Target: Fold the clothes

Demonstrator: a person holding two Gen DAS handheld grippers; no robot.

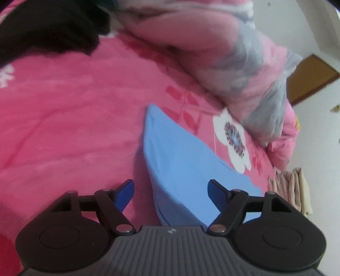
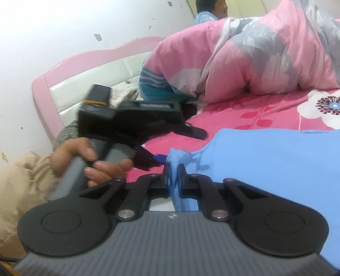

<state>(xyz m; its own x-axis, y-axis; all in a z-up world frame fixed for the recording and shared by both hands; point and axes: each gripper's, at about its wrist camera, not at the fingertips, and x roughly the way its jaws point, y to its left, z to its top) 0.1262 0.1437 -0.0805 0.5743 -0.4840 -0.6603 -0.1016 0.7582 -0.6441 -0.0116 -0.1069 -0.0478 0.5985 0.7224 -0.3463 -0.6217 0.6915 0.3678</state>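
A light blue garment (image 1: 182, 165) lies on the pink floral bedsheet (image 1: 63, 116), tapering to a point away from me. My left gripper (image 1: 171, 185) hovers open over its near end, the right blue finger above the cloth and the left one above bare sheet. In the right wrist view my right gripper (image 2: 174, 169) is shut on a bunched edge of the same blue garment (image 2: 265, 169), which spreads out to the right. A hand (image 2: 95, 161) holds the left gripper (image 2: 180, 146) just beyond that pinched edge, its jaws apart.
A bunched pink and grey floral quilt (image 2: 255, 53) is piled at the back of the bed. A black garment (image 1: 53, 27) lies at the far left. A teal striped cloth (image 2: 153, 82) sits by the pink headboard (image 2: 95, 61). A person (image 2: 204, 14) is behind the quilt.
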